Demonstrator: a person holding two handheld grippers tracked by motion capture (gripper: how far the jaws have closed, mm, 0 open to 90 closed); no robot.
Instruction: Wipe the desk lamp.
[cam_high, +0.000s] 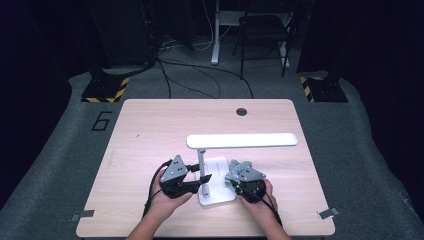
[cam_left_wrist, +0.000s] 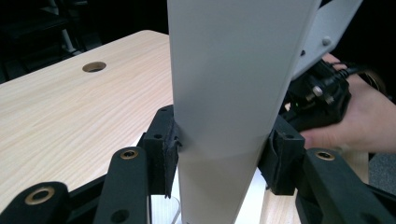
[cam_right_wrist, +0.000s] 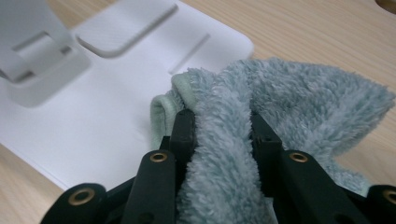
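The right tool (cam_right_wrist: 219, 135) is clenched on a bunched blue cloth (cam_right_wrist: 289, 102), which lies partly on the corner of the white lamp base (cam_right_wrist: 116, 116). The left tool (cam_left_wrist: 219, 154) grips the lamp's upright post (cam_left_wrist: 229, 93) from both sides. In the high view, the lamp (cam_high: 242, 140) stands near the front middle of the table (cam_high: 150, 125), its bar head stretching to the right.

Wooden table (cam_high: 150, 130) with round cable hole (cam_high: 241, 111), chair (cam_high: 262, 30), floor cables (cam_high: 200, 75)
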